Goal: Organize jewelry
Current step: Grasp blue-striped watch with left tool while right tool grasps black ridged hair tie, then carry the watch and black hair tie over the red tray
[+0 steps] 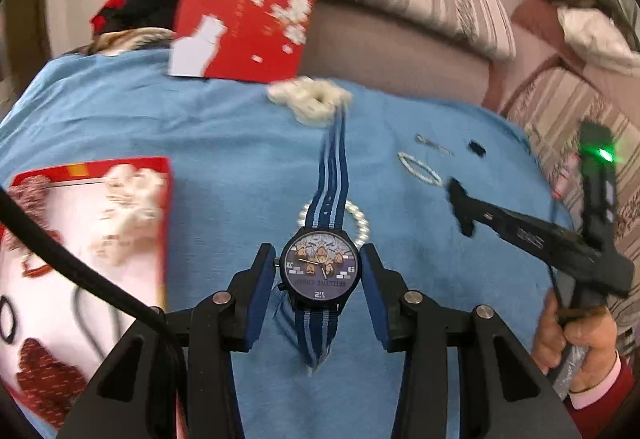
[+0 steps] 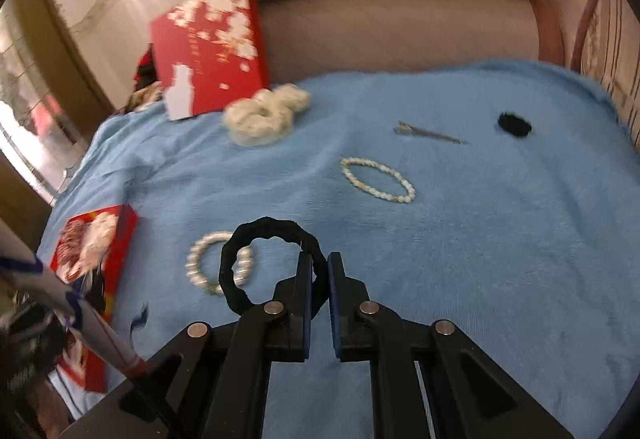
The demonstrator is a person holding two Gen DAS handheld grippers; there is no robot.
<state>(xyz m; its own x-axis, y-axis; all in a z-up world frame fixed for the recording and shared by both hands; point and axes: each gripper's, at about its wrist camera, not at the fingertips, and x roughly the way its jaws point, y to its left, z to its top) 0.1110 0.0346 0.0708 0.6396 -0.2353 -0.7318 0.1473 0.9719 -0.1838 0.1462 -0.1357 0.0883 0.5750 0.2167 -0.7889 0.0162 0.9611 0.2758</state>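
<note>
Left gripper (image 1: 319, 271) clamps watch (image 1: 319, 269) by its rigid case, strap limp. Right gripper (image 2: 319, 293) near-closed, pinching soft black hair tie (image 2: 240, 239).

Your left claw (image 1: 319, 271) brackets the watch (image 1: 319, 271), whose strap runs forward over a bead bracelet (image 1: 362, 221) on the blanket (image 1: 224, 143). Your right claw (image 2: 320, 275) pinches a hair tie (image 2: 268, 263) above that bracelet. Ahead of it lie a second bracelet (image 2: 378, 179), then a hair clip (image 2: 430, 133), a small hair band (image 2: 515, 124) at right. A scrunchie (image 2: 264, 111) sits far left, before the propped box lid (image 2: 212, 47); the box (image 2: 96, 279) is near left.
</note>
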